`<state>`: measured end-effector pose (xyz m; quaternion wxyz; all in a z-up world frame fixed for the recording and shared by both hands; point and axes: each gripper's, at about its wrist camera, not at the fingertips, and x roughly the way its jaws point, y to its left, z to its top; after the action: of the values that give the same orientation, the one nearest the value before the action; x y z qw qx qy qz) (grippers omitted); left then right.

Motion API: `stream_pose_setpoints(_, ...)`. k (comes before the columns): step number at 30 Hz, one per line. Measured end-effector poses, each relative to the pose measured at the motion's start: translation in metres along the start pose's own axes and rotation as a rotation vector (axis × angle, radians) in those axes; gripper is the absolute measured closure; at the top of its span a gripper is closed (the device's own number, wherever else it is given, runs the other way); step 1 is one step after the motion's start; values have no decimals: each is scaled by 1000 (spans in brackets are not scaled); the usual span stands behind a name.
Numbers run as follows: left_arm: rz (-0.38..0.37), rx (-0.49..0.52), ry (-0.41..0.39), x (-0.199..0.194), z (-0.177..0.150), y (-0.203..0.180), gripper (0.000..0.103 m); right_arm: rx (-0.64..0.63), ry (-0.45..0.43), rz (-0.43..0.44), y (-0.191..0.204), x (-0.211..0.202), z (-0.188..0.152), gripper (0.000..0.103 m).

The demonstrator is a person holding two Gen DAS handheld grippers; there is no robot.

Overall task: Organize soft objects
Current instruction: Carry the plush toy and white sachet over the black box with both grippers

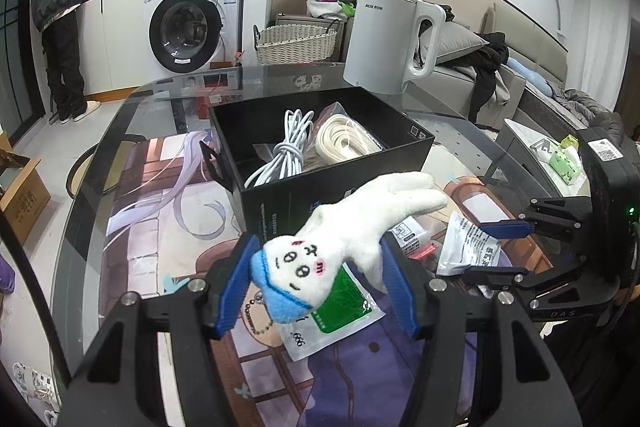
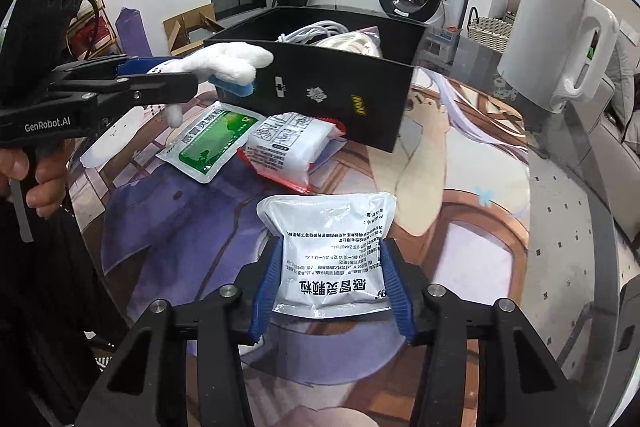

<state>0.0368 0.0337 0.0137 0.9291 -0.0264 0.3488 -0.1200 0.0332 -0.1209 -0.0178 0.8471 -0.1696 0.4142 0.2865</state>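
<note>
My left gripper (image 1: 316, 279) is shut on a white plush rabbit with a blue cap (image 1: 344, 239) and holds it above the mat, just in front of the black box (image 1: 280, 203). The plush also shows in the right wrist view (image 2: 228, 65) beside the box (image 2: 340, 87). My right gripper (image 2: 328, 287) is shut on a silver medicine pouch (image 2: 332, 247), which also shows in the left wrist view (image 1: 466, 247). A green-and-white pouch (image 2: 208, 143) and a red-edged white pouch (image 2: 286, 147) lie on the mat near the box.
The box holds a coiled white cable (image 1: 286, 147) and a flat cream cable (image 1: 344, 139). A white kettle (image 1: 390, 39) stands behind the box. A person (image 1: 60, 11) stands at the counter by the washing machine (image 1: 192, 23). The printed mat (image 2: 460, 207) covers the glass table.
</note>
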Motion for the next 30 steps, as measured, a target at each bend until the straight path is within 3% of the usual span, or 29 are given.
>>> stream_pose_setpoints(5, 3, 6, -2, 0, 0, -3, 43, 23, -36, -7, -10, -9, 1, 54)
stream_pose_setpoints(16, 15, -16, -44, -8, 4, 2, 43, 84, -203, -16, -17, -38, 17, 54)
stream_pose_setpoints(30, 72, -76, -91, -9, 23, 17, 43, 112, -288, -7, -18, -40, 47, 54)
